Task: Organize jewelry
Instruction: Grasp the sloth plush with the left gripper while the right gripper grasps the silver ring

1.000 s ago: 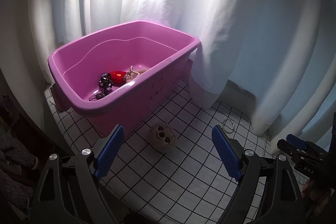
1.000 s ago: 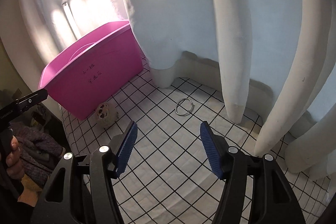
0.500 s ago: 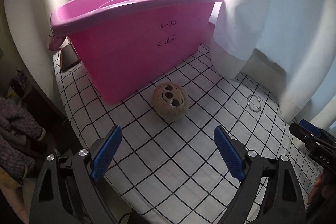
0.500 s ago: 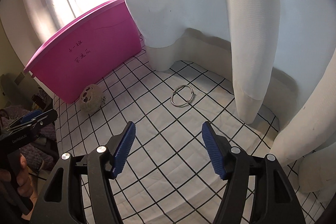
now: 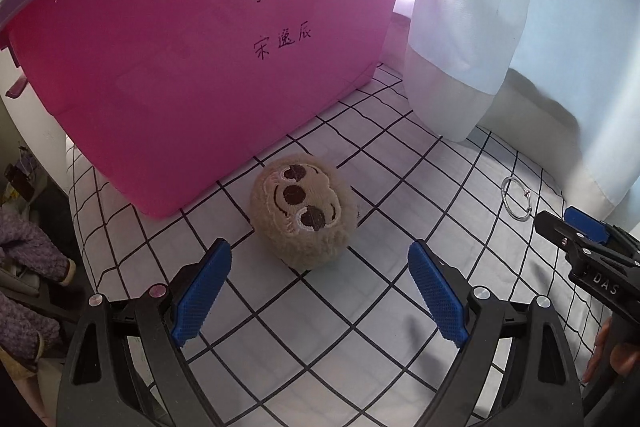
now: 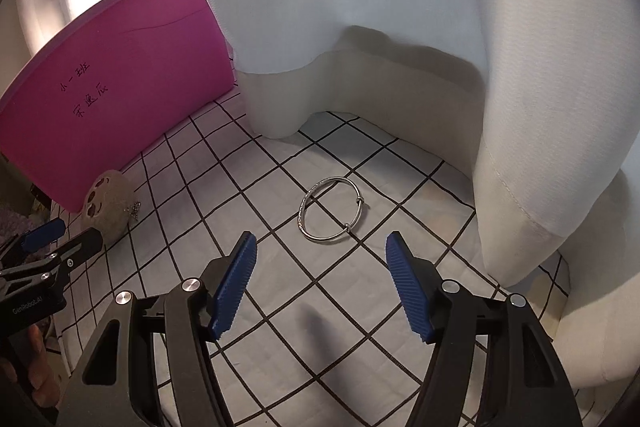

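A tan plush pouch with an embroidered face [image 5: 306,211] lies on the checked cloth just in front of the pink tub [image 5: 200,59]. My left gripper [image 5: 320,275] is open and empty, just short of the pouch. A silver bangle [image 6: 331,209] lies flat on the cloth. My right gripper [image 6: 322,267] is open and empty, just short of the bangle. The bangle also shows in the left wrist view [image 5: 517,202], with the right gripper's tip [image 5: 576,231] beside it. The pouch [image 6: 106,205] with a small chain [image 6: 134,211] and the tub [image 6: 112,83] show in the right wrist view.
White curtains [image 6: 360,27] hang down onto the cloth behind and to the right of the bangle. The table's left edge [image 5: 80,227] drops off next to the tub, with purple clothing [image 5: 24,267] beyond it. The tub's inside is hidden.
Both grippers have dropped and moved forward: the left toward the pouch, losing sight of the tub's inside, the right toward the bangle. Both stayed open.
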Demonstrator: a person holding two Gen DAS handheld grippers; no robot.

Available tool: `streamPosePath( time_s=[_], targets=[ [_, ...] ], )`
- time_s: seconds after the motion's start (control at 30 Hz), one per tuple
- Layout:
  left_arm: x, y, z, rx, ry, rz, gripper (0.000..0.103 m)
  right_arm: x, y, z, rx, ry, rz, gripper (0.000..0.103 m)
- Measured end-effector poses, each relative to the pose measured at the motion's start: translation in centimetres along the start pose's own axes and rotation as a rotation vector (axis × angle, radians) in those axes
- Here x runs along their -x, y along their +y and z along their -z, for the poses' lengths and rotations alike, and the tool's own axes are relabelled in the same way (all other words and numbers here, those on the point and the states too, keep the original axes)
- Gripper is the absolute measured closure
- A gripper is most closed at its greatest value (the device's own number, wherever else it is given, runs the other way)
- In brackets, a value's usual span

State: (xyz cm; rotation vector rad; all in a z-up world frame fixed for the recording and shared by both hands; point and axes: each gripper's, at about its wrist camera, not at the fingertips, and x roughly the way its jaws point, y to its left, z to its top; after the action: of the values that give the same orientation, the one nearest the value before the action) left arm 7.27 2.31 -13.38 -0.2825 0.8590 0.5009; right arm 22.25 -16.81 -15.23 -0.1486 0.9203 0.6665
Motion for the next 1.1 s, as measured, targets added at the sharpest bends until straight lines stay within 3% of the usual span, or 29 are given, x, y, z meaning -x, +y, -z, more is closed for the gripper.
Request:
streamPosePath(
  time_s=[0.63, 1.1],
  targets=[
    [-3.6, -0.2, -1.2, -0.003, -0.005, -0.014, 0.015, -4.1, 0.9, -1.3, 0.048, 0.037, 0.094, 0.039],
    [-5.4, -0.6, -1.7, 0.008, 0.026, -0.027, 0.014, -5.8, 1.5, -2.2, 0.049, 0.020, 0.103, 0.039]
  ],
)
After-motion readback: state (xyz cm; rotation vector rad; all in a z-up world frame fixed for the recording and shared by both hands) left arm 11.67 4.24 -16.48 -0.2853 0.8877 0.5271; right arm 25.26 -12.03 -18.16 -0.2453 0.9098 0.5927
